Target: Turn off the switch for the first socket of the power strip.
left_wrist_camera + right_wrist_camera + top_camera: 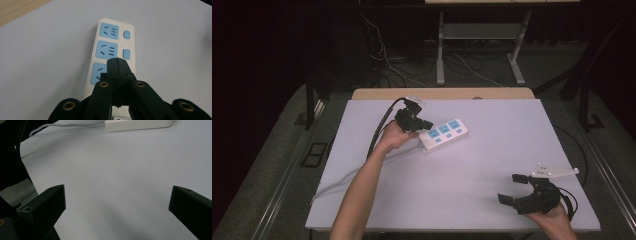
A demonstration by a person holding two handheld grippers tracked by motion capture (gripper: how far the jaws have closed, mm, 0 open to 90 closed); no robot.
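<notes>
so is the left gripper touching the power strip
Cannot tell. In the left gripper view the shut left gripper overlaps the power strip near its third socket, with neither contact nor gap plainly visible.

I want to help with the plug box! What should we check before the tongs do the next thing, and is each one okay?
1. Left tongs shut with nothing between them: ok.
2. Left tongs sit over the near blue socket of the power strip: ok; whether they touch it, cannot tell.
3. Power strip lies flat on the white table: ok.
4. The two far sockets have nothing plugged in: ok.
5. Right tongs open, apart from the strip: ok.
6. Switch buttons on or off: cannot tell.
</notes>
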